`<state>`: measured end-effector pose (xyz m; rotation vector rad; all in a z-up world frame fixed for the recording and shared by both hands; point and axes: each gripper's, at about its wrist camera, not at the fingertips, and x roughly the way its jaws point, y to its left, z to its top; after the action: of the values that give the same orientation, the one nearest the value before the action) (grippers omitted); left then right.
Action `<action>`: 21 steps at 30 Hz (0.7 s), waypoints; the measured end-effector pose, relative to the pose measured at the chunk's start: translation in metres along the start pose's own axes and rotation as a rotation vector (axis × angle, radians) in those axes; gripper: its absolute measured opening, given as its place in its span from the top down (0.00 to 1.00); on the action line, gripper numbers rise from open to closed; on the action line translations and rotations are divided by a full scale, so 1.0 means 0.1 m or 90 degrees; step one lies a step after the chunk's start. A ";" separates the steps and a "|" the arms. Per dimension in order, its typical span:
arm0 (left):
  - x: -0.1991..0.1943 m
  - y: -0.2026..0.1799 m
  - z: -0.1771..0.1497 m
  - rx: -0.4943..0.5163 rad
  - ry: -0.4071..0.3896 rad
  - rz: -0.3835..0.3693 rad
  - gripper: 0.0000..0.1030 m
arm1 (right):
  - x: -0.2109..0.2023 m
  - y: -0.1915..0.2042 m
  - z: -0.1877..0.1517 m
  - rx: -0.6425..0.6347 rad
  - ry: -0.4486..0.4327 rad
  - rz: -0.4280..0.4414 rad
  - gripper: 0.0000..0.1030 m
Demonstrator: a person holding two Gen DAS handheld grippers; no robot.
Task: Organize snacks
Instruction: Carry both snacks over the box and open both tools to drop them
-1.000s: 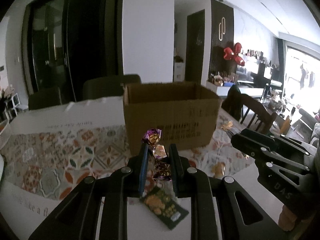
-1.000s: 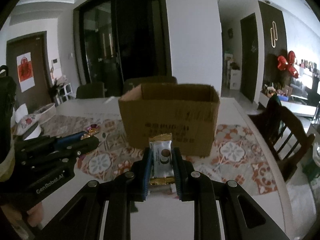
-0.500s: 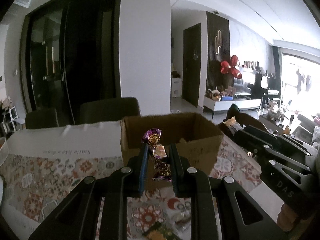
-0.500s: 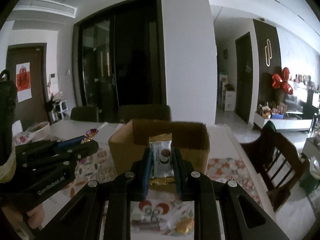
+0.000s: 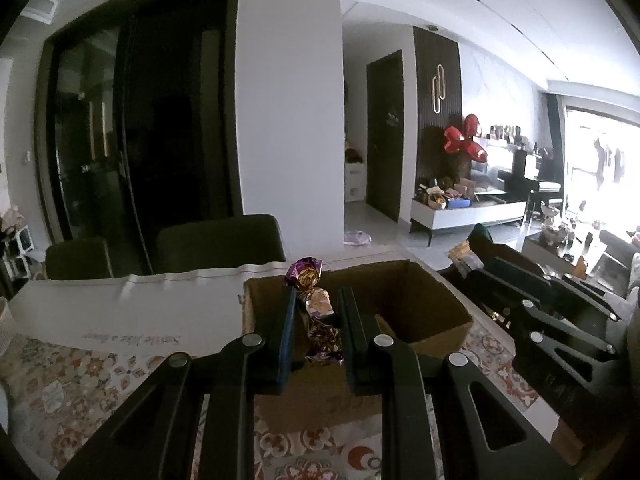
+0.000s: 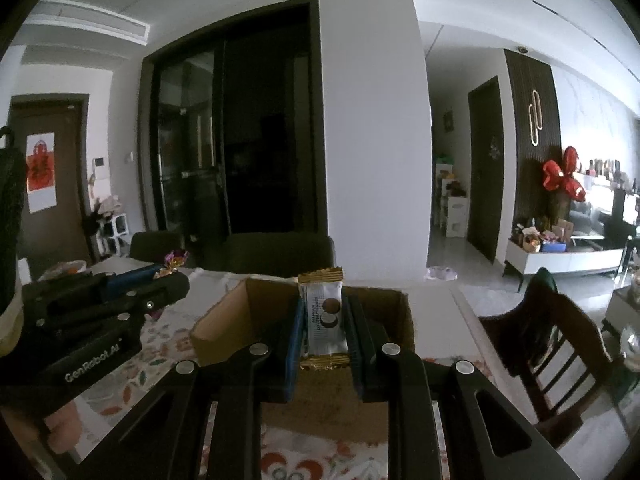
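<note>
An open cardboard box (image 5: 432, 304) stands on the patterned tablecloth; it also shows in the right wrist view (image 6: 224, 320). My left gripper (image 5: 318, 300) is shut on a purple-and-gold wrapped candy (image 5: 316, 304) and holds it over the box's near left rim. My right gripper (image 6: 324, 312) is shut on a white-and-gold cookie packet (image 6: 322, 316) and holds it over the box's near rim. The right gripper (image 5: 468, 264) shows at the right of the left wrist view, and the left gripper (image 6: 168, 270) at the left of the right wrist view.
The table carries a floral cloth (image 5: 80, 380). Dark chairs (image 5: 216, 244) stand behind the table, and a wooden chair (image 6: 560, 344) stands at its right side. A bowl (image 6: 64, 268) sits at the far left of the table.
Both grippers have risen and moved forward with their snacks, from in front of the box to above its open top. The loose snacks on the cloth have dropped out of view.
</note>
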<state>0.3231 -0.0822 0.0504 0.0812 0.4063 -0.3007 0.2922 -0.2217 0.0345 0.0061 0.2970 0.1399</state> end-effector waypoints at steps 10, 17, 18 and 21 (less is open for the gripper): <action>0.52 0.05 0.17 -0.017 0.050 -0.026 0.79 | 0.46 -0.12 0.11 0.002 0.033 -0.001 0.79; 0.87 0.06 0.14 -0.005 0.093 -0.039 0.79 | 0.81 -0.23 0.13 0.029 0.074 0.002 0.79; 0.91 0.05 0.14 -0.002 0.098 -0.036 0.79 | 0.85 -0.25 0.12 0.036 0.078 0.003 0.79; 1.05 0.05 0.14 -0.005 0.117 -0.038 0.78 | 0.96 -0.30 0.06 0.052 0.098 0.005 0.79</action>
<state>0.4215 -0.1077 0.0214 0.0895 0.5932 -0.3517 0.3889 -0.2381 0.0117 0.0774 0.4568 0.1356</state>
